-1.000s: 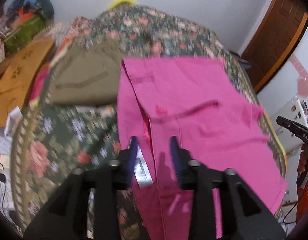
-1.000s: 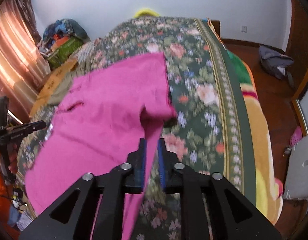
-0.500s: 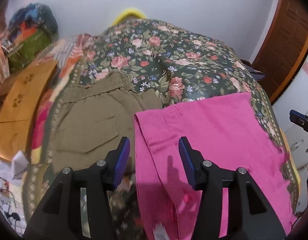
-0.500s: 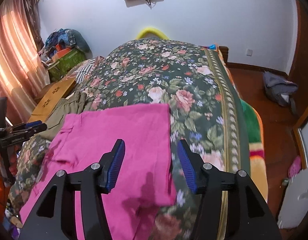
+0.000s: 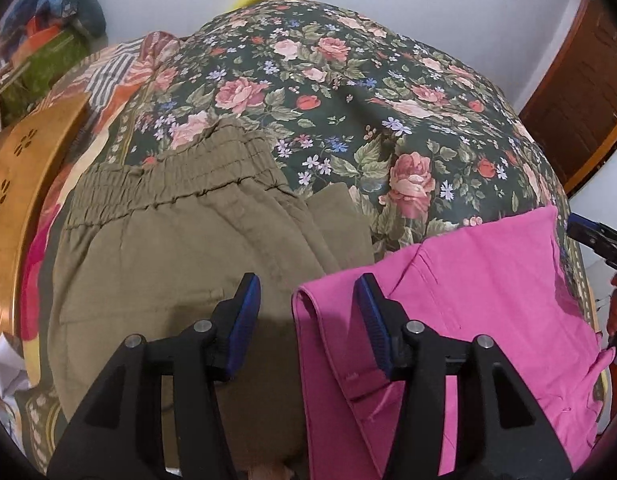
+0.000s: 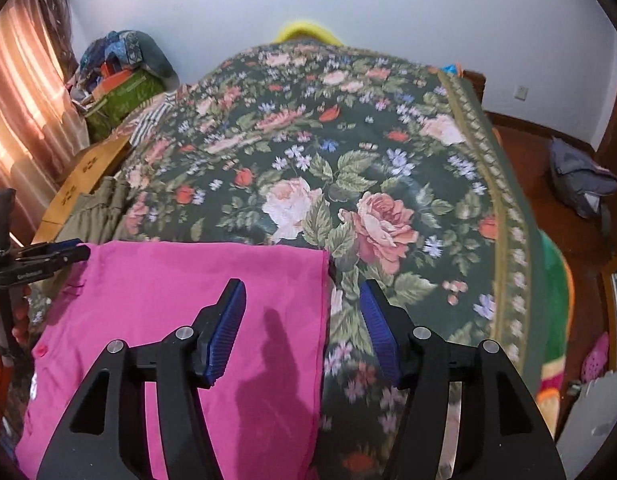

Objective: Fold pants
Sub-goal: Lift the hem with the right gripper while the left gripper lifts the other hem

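Folded pink pants (image 5: 488,288) lie flat on the floral bedspread (image 5: 348,92). My left gripper (image 5: 307,284) hovers open over their left folded edge, one finger above the pink cloth and the other above the olive pants (image 5: 168,248) beside them. In the right wrist view the pink pants (image 6: 188,280) fill the lower left. My right gripper (image 6: 302,285) hangs over their right edge with its jaws opening and nothing pinched between them. Neither gripper holds cloth.
Olive pants with an elastic waistband lie left of the pink ones. A wooden board (image 5: 16,184) and a pile of bags (image 6: 120,76) stand at the bed's left. A grey bag (image 6: 580,180) lies on the wooden floor to the right.
Both grippers let go of the pink pants, opened and drew back toward the near edge. The pink cloth, lifted and draped before, now lies flat and folded on the bed.
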Demonstrator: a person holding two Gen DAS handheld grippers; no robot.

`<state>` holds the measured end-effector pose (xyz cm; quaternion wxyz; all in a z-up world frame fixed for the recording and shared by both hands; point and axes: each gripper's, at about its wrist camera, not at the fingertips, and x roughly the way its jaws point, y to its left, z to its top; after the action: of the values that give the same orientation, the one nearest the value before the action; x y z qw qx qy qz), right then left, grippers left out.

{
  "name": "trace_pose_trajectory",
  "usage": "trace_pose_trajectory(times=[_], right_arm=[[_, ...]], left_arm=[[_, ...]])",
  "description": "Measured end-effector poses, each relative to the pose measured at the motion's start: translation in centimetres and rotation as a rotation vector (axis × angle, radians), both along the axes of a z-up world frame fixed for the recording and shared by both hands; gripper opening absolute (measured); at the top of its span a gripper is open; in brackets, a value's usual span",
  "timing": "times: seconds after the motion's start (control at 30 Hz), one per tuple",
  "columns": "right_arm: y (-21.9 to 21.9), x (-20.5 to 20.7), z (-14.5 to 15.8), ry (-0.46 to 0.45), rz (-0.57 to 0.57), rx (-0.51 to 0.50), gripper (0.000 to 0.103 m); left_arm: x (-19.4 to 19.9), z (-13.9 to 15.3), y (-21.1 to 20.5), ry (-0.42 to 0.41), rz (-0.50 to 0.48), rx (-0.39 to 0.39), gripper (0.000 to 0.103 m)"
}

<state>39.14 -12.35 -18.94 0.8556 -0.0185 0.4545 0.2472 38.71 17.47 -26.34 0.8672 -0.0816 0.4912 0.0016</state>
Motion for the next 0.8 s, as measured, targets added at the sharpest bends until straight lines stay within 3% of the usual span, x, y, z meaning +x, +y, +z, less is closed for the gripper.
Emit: trace_pose_trajectory(times=[0.17,0.27,0.3,0.43,0.5,0.57,0.8], right_arm=[[0.7,1.6,-2.1,0.044,0.014,0.022,0.055],[1.1,1.8,-2.6,0.036,0.011,0.038,0.056],[1.2,1.7,-2.5,0.023,0.007,0.036,0.052],[1.4,1.8,-2.2,0.008,0.012,0.021,0.013],[1.5,1.8,-1.9,0.019,0.027,0.043,0.008],[1.6,1.7,-1.5,-0.001,0.022,0.039,0.007],[1.4,-0.2,2.8,-0.088,0.002,0.088,0.006]], left_arm=[[0.3,-0.7,-0.8,0.0,-0.055,0.016,0.05],[0.1,-0.9,-1.2,-0.012,-0.064,0.033,0.042],[0.1,-0.9,-1.2,-0.009,-0.067,0.024,0.035],[-0.1,-0.4,-1.7,-0.017,-0.078,0.048,0.024],[-0.4,0.1,-2.0,-0.026,-0.08,0.067,0.013],[-0.7,0.7,-2.0,-0.036,-0.078,0.057,0.01],[-2.3,4.9,-2.7,-0.109,-0.077,0.062,0.009]])
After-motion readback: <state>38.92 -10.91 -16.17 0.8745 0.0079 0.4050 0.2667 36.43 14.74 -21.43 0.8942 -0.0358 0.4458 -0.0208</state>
